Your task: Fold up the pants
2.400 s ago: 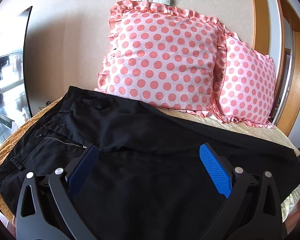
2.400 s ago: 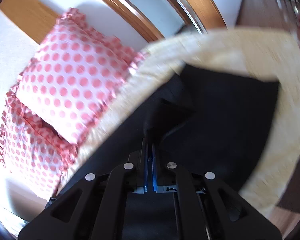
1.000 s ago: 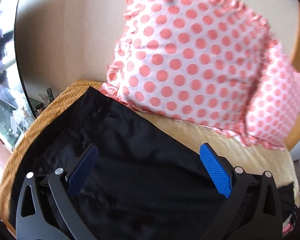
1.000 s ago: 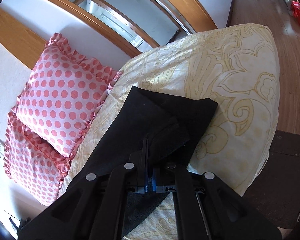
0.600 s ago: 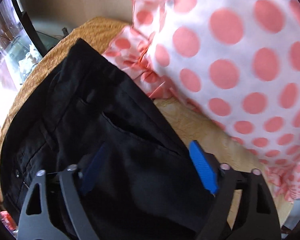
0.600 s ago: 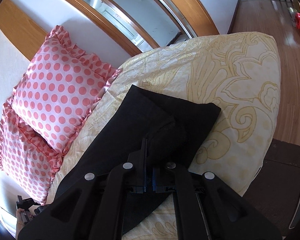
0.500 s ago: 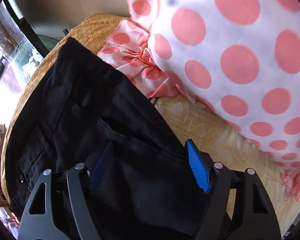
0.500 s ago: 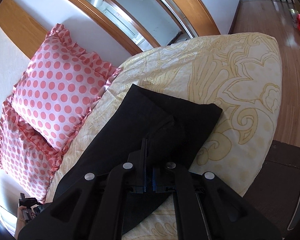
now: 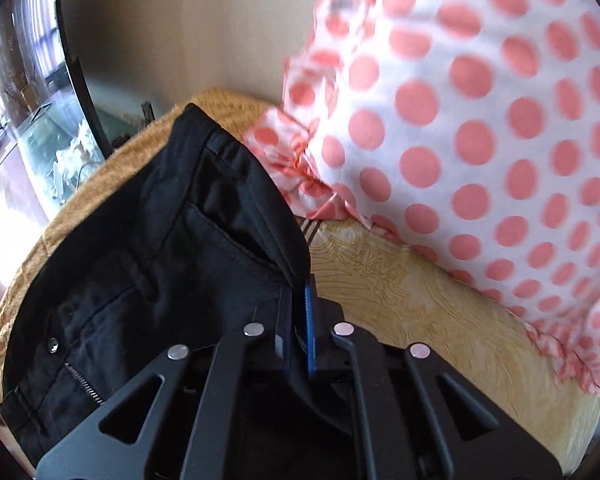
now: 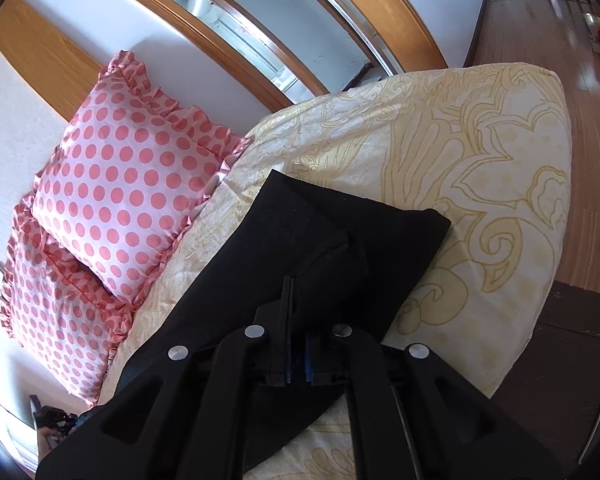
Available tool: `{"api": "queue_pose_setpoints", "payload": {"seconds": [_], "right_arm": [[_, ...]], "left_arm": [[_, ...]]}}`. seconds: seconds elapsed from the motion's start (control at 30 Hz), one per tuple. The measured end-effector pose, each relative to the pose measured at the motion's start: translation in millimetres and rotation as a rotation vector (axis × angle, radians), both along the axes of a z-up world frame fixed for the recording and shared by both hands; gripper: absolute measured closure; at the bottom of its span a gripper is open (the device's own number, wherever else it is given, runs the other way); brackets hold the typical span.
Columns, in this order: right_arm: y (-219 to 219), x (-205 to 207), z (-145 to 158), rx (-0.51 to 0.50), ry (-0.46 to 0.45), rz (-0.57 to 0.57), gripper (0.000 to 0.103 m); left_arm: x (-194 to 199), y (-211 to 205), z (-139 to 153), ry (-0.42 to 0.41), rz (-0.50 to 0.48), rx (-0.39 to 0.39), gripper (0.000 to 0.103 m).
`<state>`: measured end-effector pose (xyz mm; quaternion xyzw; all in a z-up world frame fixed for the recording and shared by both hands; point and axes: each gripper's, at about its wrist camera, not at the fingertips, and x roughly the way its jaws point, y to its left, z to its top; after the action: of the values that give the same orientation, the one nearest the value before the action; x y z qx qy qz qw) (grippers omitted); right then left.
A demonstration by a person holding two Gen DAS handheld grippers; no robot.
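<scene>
The left hand-held gripper (image 9: 298, 300) has its jaws drawn together on a raised fold of the black pants (image 9: 148, 264), pinching the far side edge of the cloth just below the waistband. One blue pad (image 9: 309, 320) shows against the fabric, and the cloth rises into a small peak where it is gripped. Around that pinch the waist end of the pants lies spread on the bed (image 9: 412, 312), with the zipper (image 9: 82, 386) and a metal button (image 9: 53, 343) toward the lower left of the left wrist view. Just beyond the waistband stands a pink polka-dot pillow (image 9: 480, 128), its ruffled edge close to the pants.

The right hand-held gripper (image 10: 294, 304) is likewise clamped tight, its jaws closed on a bunched fold of the pants (image 10: 300, 232) near the leg hems. From there the legs stretch flat across the bedspread (image 10: 480, 160), which is cream with a yellow scroll pattern, the hem end lying near the bed's corner. Two polka-dot pillows (image 10: 120, 184) lean against the wall at the head of the bed, apart from the leg ends. Wooden flooring (image 10: 580, 80) runs past the bed's far side.
</scene>
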<state>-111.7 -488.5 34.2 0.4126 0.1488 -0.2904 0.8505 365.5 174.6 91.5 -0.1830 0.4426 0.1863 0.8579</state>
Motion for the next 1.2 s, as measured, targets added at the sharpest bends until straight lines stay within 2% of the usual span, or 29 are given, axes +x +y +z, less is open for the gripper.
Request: {"api": "queue_pose_setpoints", "payload": {"seconds": [0.1,0.2,0.23,0.37,0.47,0.53,0.63,0.73,0.83,0.87,0.9,0.93,0.97,1.07,1.2], "right_arm": [[-0.6,-1.2,-0.2,0.006,-0.010,0.004,0.100],[-1.3,-1.8,-0.5,0.014,-0.013,0.009,0.100],[-1.9,-1.7,-0.4,0.017,-0.013,0.011,0.100],[-1.6,-1.0,-0.3,0.009,-0.003,0.012,0.100],[0.6,0.3,0.3,-0.004,0.014,0.008,0.100],[1.3,1.2,0.5,-0.006,0.022,0.007,0.100],[0.7,1.6,0.5,0.003,0.027,0.001,0.100],[-1.6,1.3,0.3,0.024,0.023,0.001,0.100],[-3.6,-0.7,-0.3,0.048,0.009,0.001,0.100],[-4.3,-1.9,-0.4,0.056,0.004,0.001,0.100],[-4.4,-3.1,-0.9,0.065,-0.002,-0.001,0.100],[-4.4,-3.6,-1.1,0.068,-0.002,-0.002,0.100],[-4.0,-3.8,-1.1,0.068,0.000,-0.003,0.100],[-3.0,-3.6,-1.2,0.068,0.006,-0.007,0.100],[-2.9,-2.7,-1.2,0.067,0.013,-0.005,0.100]], "left_arm": [[-68.9,14.8,24.4,-0.144,-0.032,-0.045,0.099],[-137.9,20.3,40.3,-0.251,-0.040,-0.074,0.099],[-175.8,22.6,45.4,-0.299,-0.038,-0.069,0.099],[-278.2,31.7,41.1,-0.421,-0.005,-0.032,0.099],[-337.3,41.3,21.1,-0.455,0.060,-0.035,0.099],[-353.5,48.4,-2.7,-0.420,0.103,-0.047,0.099],[-364.2,65.5,-44.9,-0.353,0.130,-0.147,0.099],[-374.8,65.6,-60.0,-0.359,0.132,-0.137,0.099],[-383.3,64.3,-57.8,-0.387,0.134,-0.165,0.092],[-387.6,64.2,-53.5,-0.397,0.135,-0.157,0.083],[-391.4,63.8,-49.3,-0.409,0.135,-0.144,0.070],[-397.2,61.3,-42.4,-0.429,0.141,-0.104,0.062],[-402.3,57.4,-34.4,-0.447,0.147,-0.050,0.048],[-405.3,49.4,-16.4,-0.477,0.103,0.020,0.032],[-386.6,41.6,-7.3,-0.464,0.007,0.050,0.022]]}}
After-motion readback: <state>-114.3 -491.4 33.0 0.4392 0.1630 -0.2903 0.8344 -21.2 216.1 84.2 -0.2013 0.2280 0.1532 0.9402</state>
